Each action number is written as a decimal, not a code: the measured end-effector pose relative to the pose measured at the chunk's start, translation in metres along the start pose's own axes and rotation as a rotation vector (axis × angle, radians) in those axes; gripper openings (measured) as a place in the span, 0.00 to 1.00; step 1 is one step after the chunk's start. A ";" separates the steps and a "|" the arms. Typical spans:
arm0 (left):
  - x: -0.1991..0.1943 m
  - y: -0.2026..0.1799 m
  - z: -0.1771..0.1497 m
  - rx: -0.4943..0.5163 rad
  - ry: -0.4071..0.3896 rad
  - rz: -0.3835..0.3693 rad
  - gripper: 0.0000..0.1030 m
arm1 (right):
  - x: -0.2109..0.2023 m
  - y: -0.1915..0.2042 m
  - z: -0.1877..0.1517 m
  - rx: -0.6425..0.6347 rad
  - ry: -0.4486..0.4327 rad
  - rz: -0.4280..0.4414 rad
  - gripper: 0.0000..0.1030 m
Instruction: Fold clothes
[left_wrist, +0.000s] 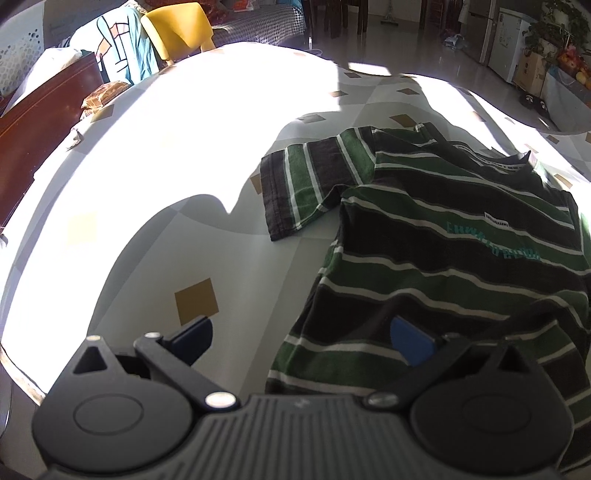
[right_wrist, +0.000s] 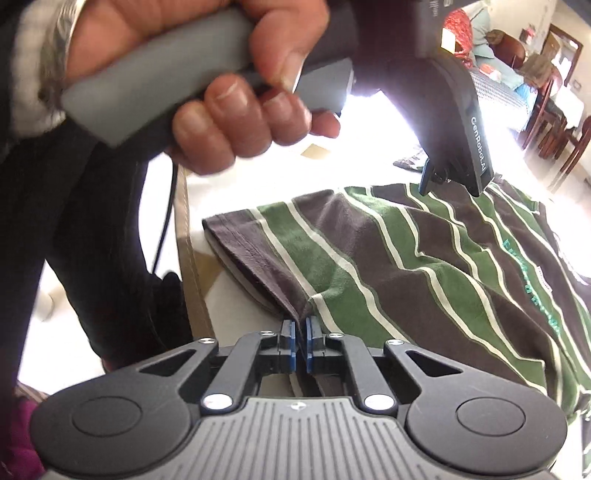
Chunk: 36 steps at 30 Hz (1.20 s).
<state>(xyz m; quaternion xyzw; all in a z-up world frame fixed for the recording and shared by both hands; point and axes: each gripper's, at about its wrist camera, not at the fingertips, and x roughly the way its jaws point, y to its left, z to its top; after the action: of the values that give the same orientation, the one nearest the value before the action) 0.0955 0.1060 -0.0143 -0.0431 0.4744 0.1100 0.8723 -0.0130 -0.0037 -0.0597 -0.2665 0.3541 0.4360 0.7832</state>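
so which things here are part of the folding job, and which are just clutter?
In play:
- striped T-shirt
- right gripper, shut on the shirt's hem
- left gripper, open over the shirt

Just lying about:
- yellow chair
- teal garment
- wrapped packet at the table's edge

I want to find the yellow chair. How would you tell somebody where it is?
Start at the big white table with tan diamond patches, where the green, dark and white striped T-shirt lies. Look past its far edge, towards the left. The yellow plastic chair stands beside a hanging teal printed cloth; nothing else there is bright yellow.
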 end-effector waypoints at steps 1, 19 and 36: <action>-0.002 0.000 0.001 -0.004 -0.009 -0.001 1.00 | -0.004 -0.004 0.003 0.024 -0.024 0.027 0.06; 0.010 -0.036 -0.003 0.101 0.012 0.028 1.00 | -0.022 -0.074 -0.006 0.304 0.065 -0.102 0.25; 0.002 -0.080 -0.037 0.224 0.013 0.001 1.00 | -0.056 -0.168 -0.043 0.503 0.138 -0.268 0.29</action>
<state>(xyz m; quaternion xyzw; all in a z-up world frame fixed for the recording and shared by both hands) 0.0849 0.0218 -0.0384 0.0542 0.4893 0.0567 0.8686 0.0990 -0.1425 -0.0237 -0.1372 0.4651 0.2080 0.8495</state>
